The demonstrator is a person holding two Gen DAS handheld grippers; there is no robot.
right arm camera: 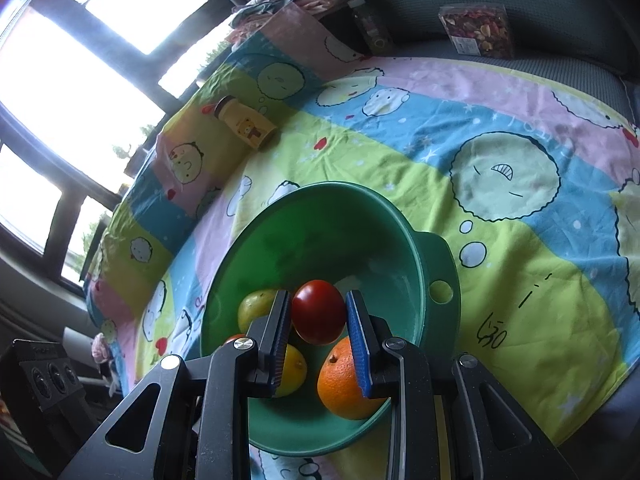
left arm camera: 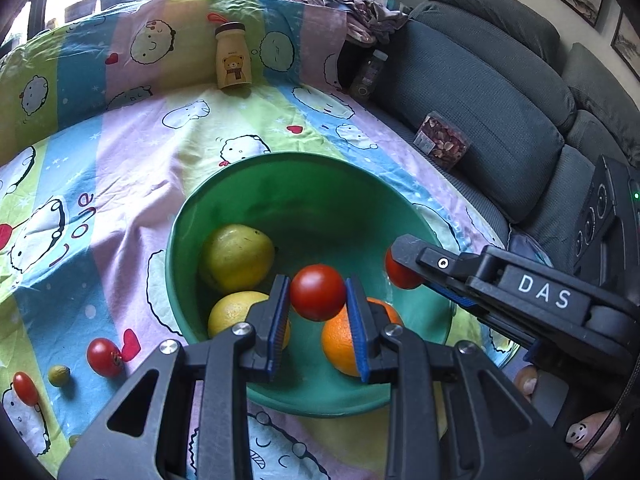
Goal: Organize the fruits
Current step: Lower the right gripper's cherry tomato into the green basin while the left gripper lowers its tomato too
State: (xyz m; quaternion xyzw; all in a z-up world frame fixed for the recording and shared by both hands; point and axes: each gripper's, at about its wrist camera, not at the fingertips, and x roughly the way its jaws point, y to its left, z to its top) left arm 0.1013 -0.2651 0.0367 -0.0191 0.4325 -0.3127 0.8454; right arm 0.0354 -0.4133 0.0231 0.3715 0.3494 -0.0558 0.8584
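Left gripper (left arm camera: 318, 300) clamps tomato (left arm camera: 317, 291) | right gripper (right arm camera: 318, 312) clamps tomato (right arm camera: 319, 311) | lemon (right arm camera: 292, 372) in green bowl (right arm camera: 400, 280) half hidden, perhaps lemon.

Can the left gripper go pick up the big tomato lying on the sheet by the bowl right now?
Probably not yet: the left gripper is shut on a tomato over the green bowl. The big tomato itself lies unobstructed.

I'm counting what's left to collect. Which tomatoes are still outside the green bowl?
Two tomatoes lie on the cartoon bedsheet left of the green bowl: a round one and a smaller oval one. The others are gripped over the bowl.
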